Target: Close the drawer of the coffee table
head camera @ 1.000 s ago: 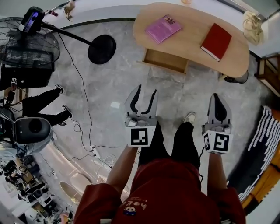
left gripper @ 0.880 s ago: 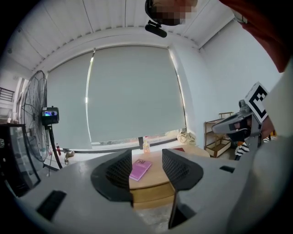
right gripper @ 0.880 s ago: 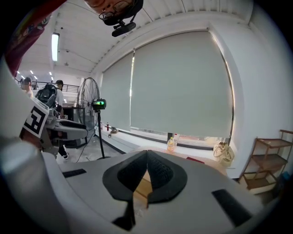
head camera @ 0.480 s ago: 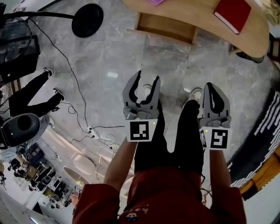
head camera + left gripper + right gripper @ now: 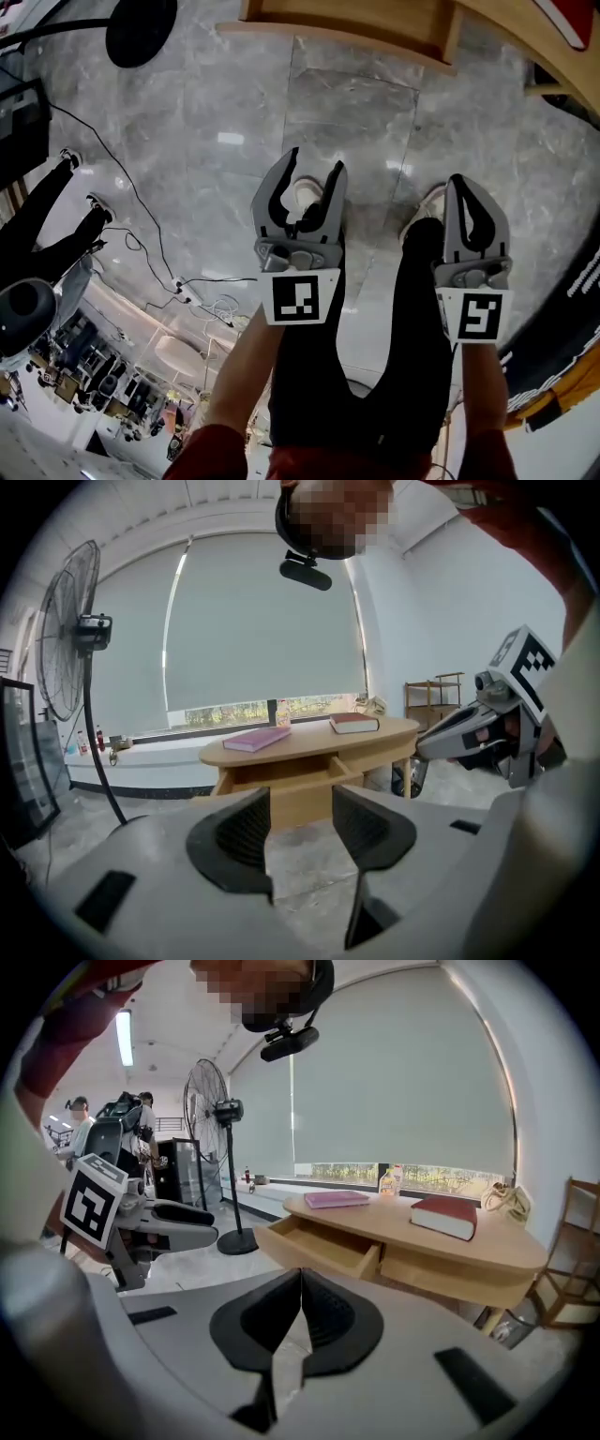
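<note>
Left gripper (image 5: 314, 176) jaws apart, empty, right gripper (image 5: 463, 192) jaws together, both above floor (image 5: 234, 112), drawer (image 5: 323, 1241) open under table (image 5: 487, 1243), pink book (image 5: 336, 1199), red book (image 5: 448, 1215) on top

No words or numbers can be read. The only signs are black-and-white square code patterns on the white marker cubes, lower centre on the left gripper (image 5: 314, 161) and lower right on the right gripper (image 5: 459, 183).

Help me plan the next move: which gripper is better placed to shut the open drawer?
Probably left: the drawer lies ahead, framed by the open jaws of the left gripper; the right gripper, jaws together, stands further aside.
</note>
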